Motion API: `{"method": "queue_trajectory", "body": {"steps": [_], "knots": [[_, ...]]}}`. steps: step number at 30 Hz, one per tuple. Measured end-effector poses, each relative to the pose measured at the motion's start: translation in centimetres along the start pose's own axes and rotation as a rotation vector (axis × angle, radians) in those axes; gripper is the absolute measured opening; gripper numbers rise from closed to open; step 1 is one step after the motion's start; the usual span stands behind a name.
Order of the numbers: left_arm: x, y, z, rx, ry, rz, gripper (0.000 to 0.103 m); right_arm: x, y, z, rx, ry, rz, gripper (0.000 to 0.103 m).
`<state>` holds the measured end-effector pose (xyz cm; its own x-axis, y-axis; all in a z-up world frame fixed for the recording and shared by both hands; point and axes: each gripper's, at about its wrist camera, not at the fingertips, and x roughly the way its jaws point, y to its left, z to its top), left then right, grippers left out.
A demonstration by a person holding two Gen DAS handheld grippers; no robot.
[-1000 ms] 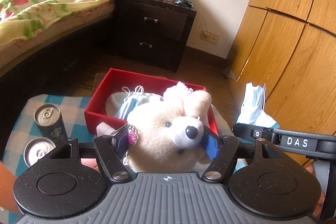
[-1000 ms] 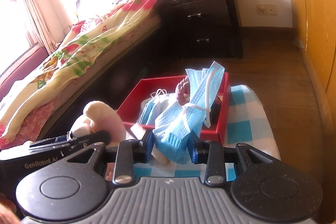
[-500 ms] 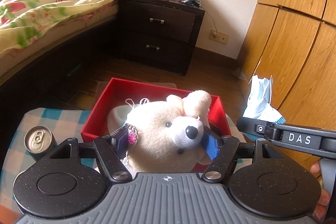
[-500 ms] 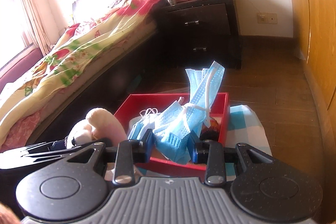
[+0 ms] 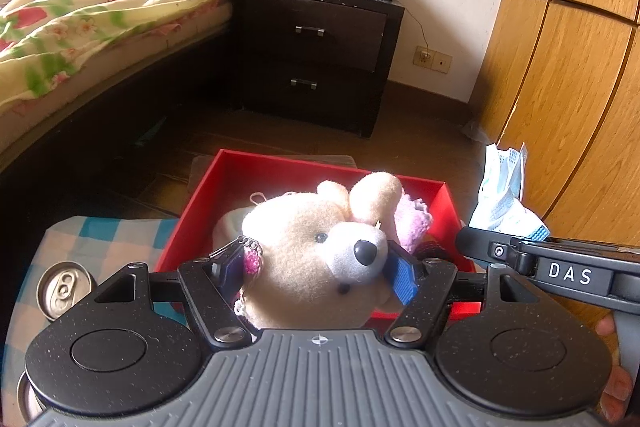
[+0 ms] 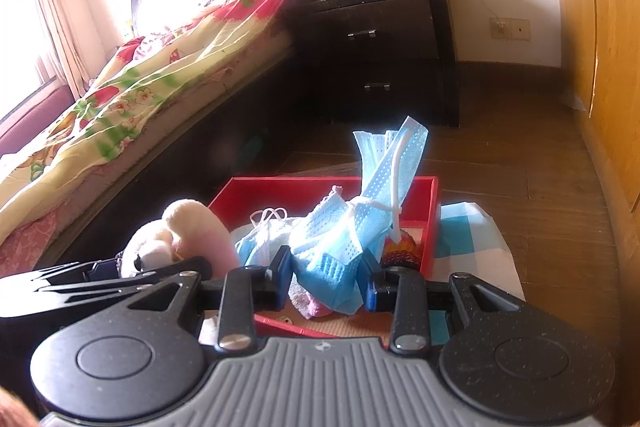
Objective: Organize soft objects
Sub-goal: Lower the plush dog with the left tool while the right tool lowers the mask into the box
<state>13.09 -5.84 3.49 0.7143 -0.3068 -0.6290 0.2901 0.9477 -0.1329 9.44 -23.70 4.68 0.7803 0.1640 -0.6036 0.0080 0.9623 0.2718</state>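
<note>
My left gripper (image 5: pixel 318 269) clamps a cream plush bear (image 5: pixel 316 259) by the head, holding it over the near edge of the red box (image 5: pixel 280 169). My right gripper (image 6: pixel 325 277) pinches a bundle of blue face masks (image 6: pixel 344 235) above the same box (image 6: pixel 434 211), which sits on a blue-checked cloth (image 6: pixel 476 227). A drink can (image 5: pixel 64 289) stands left of the box.
</note>
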Motion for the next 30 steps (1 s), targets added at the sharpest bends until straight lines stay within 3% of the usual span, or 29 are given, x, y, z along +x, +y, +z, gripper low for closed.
{"method": "queue_trajectory", "body": {"steps": [30], "knots": [[4.1,-0.2,1.6,0.033,0.018,0.083,0.07,4.1,-2.0,0.9,0.048,-0.009,0.002,0.013]]}}
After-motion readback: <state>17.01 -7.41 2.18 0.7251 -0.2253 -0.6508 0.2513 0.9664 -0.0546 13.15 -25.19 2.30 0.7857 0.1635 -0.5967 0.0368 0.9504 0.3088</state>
